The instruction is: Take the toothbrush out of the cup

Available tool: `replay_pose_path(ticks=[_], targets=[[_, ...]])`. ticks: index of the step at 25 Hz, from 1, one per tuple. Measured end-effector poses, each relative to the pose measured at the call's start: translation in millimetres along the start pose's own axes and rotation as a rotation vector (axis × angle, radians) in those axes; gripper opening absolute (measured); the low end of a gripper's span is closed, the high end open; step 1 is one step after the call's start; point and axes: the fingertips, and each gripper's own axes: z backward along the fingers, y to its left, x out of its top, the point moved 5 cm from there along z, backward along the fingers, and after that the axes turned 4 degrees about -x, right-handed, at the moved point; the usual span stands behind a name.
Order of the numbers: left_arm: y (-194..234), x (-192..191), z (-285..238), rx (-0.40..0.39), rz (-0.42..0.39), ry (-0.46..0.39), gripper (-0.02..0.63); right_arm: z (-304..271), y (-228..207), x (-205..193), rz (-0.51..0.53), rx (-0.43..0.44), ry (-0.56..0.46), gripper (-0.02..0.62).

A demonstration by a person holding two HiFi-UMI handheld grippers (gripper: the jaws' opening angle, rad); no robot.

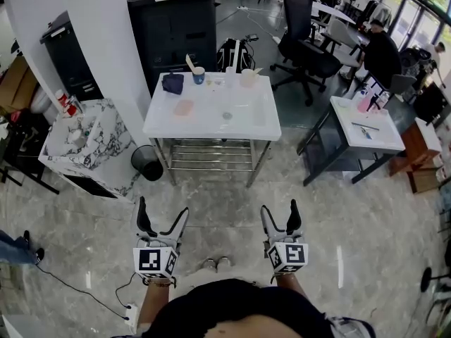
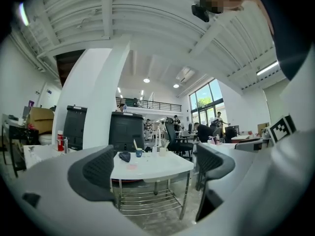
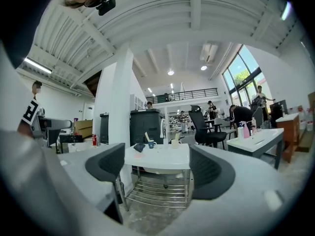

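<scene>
A small blue cup (image 1: 199, 75) stands at the back of a white sink table (image 1: 243, 127), with a pale toothbrush (image 1: 189, 63) leaning out of it. The cup (image 2: 139, 152) and the toothbrush (image 2: 135, 144) also show far off in the left gripper view, and the same cup (image 3: 151, 144) with the toothbrush (image 3: 146, 136) in the right gripper view. My left gripper (image 1: 163, 208) and right gripper (image 1: 280, 207) are held side by side over the floor, well short of the table. Both are open with nothing between the jaws.
On the table lie a dark cloth (image 1: 173, 83), a pink pad (image 1: 183, 108) and a white cup (image 1: 248, 78). A marble-patterned counter (image 1: 77, 143) and a black bin (image 1: 146, 163) stand at its left. An office chair (image 1: 306, 48) and a second white table (image 1: 370, 125) are at the right.
</scene>
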Motion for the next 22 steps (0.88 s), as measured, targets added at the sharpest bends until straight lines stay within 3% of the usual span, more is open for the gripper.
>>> replay_pose_path(ticks=[2, 5, 12, 17, 22], targets=[[0, -2, -4, -0.022, 0.002, 0.020, 0.533, -3, -1, -1, 0.004, -0.018, 0.005, 0.465], [-3, -5, -14, -0.058, -0.020, 0.069, 0.575, -11, -2, -1, 0.013, -0.016, 0.022, 0.506], [-2, -12, -29, -0.038, 0.008, 0.085, 0.577, -29, -10, -8, 0.031, -0.005, 0.084, 0.509], [-5, -9, -43, -0.029, -0.022, 0.077, 0.577, -35, -23, 2, 0.056, -0.023, 0.045, 0.509], [-11, -11, -53, -0.033, -0.001, 0.077, 0.577, -40, -28, 5, 0.075, -0.004, 0.041, 0.509]])
